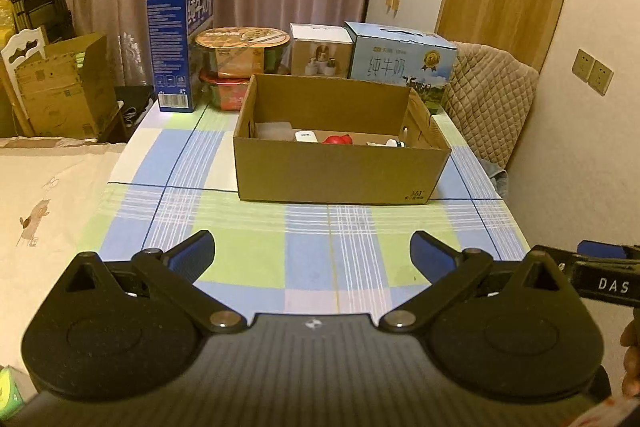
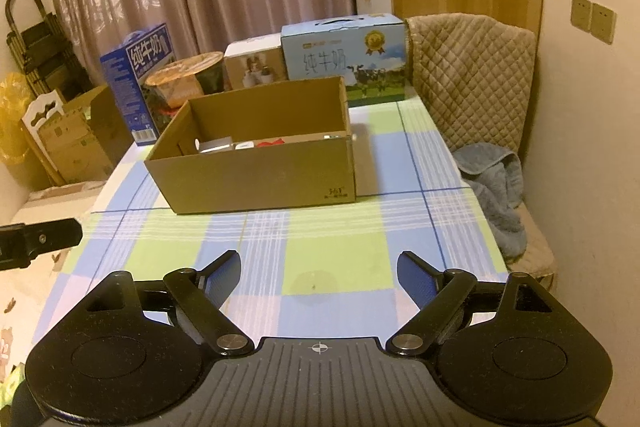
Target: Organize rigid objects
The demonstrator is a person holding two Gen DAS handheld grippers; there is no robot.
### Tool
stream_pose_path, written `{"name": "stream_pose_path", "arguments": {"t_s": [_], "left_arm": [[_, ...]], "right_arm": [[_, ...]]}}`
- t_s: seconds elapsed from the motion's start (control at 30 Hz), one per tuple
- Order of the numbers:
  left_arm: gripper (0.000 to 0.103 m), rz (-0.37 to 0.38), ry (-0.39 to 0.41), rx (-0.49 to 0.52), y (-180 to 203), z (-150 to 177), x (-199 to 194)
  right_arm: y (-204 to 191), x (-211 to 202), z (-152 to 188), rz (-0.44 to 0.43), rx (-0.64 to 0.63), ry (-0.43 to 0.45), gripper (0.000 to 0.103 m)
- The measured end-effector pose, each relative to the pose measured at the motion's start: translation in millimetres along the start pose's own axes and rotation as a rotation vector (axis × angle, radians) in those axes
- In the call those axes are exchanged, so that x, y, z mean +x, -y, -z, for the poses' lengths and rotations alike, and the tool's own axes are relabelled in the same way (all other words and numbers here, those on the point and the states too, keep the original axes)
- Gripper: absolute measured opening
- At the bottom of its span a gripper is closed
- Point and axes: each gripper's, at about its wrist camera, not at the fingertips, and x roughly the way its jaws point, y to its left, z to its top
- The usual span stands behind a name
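Observation:
An open brown cardboard box [image 1: 340, 167] stands on the checked tablecloth [image 1: 256, 259], ahead of both grippers; it also shows in the right wrist view [image 2: 256, 175]. Inside it lie a red object [image 1: 338, 139], a white object [image 1: 306, 136] and other small white items, mostly hidden by the front wall. My left gripper [image 1: 312, 247] is open and empty above the cloth, well short of the box. My right gripper [image 2: 320, 263] is open and empty too, near the table's front. The right gripper's side shows at the left wrist view's right edge [image 1: 600, 275].
Behind the box stand a dark blue milk carton [image 1: 180, 47], stacked food tubs [image 1: 240, 63], a small white box [image 1: 320, 51] and a light blue milk carton [image 1: 400, 59]. A quilted chair [image 2: 472, 75] with a blue towel [image 2: 496, 187] is on the right. Cardboard boxes [image 1: 60, 87] are on the left.

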Motion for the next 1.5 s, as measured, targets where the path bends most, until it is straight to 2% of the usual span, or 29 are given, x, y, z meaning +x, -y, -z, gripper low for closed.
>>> {"name": "stream_pose_path", "arguments": {"t_s": [0.53, 1.5], "left_arm": [[0.102, -0.013, -0.022, 0.041, 8, 24, -13], [0.102, -0.012, -0.019, 0.042, 10, 25, -14]], "right_arm": [[-20, -20, 17, -0.028, -0.054, 0.007, 0.083], [-19, -20, 19, -0.022, -0.049, 0.011, 0.083]]}}
